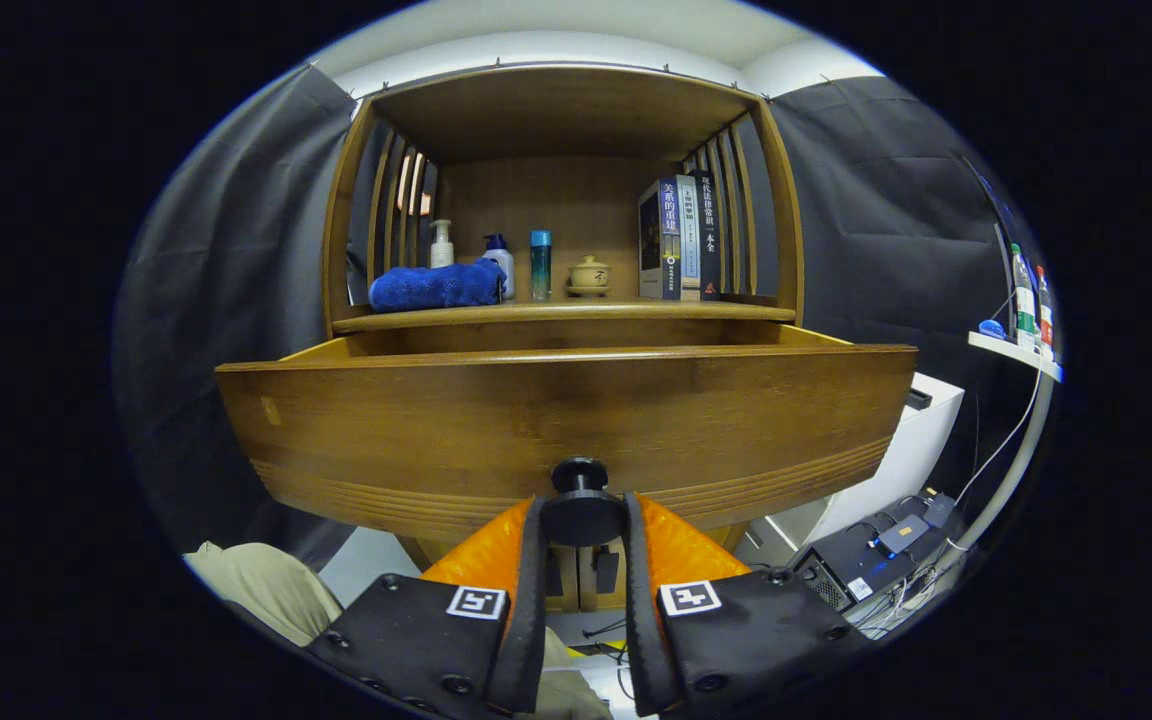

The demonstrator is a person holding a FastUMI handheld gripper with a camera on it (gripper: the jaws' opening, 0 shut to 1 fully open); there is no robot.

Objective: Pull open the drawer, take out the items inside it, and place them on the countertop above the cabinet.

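Item: my gripper. State: fingers closed on the dark round knob of the drawer, one finger pressing each side of it, the knob's disc sitting between the tips.

Item: drawer. Wooden, wide front panel directly ahead of my fingers, knob low at its centre. Pulled out from the cabinet: its side walls run back to the cabinet body and a gap shows behind the front panel. From this low angle I cannot see inside, so the contents are unknown to me.

Item: counter. The wooden surface above the drawer, under an arched hutch. Already carries, left to right: folded blue towel, white pump bottle, white bottle with a blue cap, teal bottle, small lidded pot, upright books. Free room lies along the near edge and between pot and books.

Step in hand, as I judge it: finishing the pull.

Handling notes:
- Pull straight toward me, level with the drawer's runners; any sideways drag may jam it.
- Keep the squeeze even on the knob so it does not slip out of the tips.
- Stop short of the drawer's end of travel, lest it drop out.
- Let go, then rise above the front panel to look inside before reaching in.
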